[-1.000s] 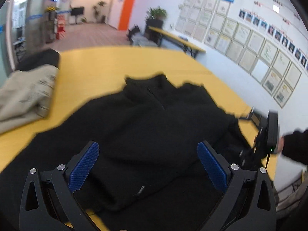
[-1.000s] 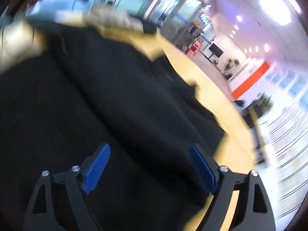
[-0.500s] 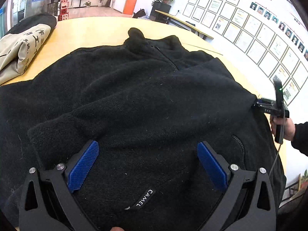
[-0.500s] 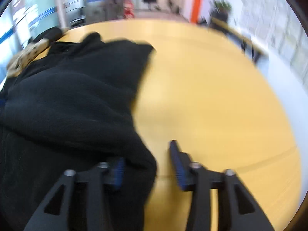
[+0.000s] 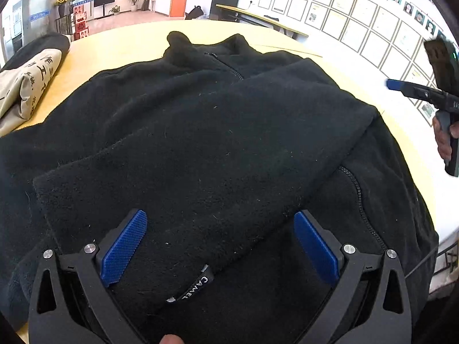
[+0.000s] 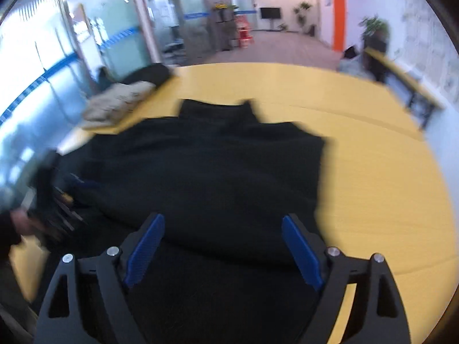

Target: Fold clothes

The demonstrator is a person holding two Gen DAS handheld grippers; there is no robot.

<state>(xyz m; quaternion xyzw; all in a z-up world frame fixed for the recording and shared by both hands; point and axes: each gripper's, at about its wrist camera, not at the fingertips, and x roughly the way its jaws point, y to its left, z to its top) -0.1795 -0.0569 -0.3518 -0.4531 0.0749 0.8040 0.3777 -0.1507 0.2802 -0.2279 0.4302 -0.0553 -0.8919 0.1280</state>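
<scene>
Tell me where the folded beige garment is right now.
The folded beige garment lies at the far left edge of the yellow table in the left wrist view, left of the black fleece jacket, with a dark garment just behind it.

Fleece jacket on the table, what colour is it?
Black; the fleece jacket shows best in the left wrist view.

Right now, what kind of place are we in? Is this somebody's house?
Probably not a house. It looks like an office lobby or showroom: rows of framed certificates cover the wall, glass partitions line a wide hallway with a wall screen, and the fleece lies on a big yellow table.
</scene>
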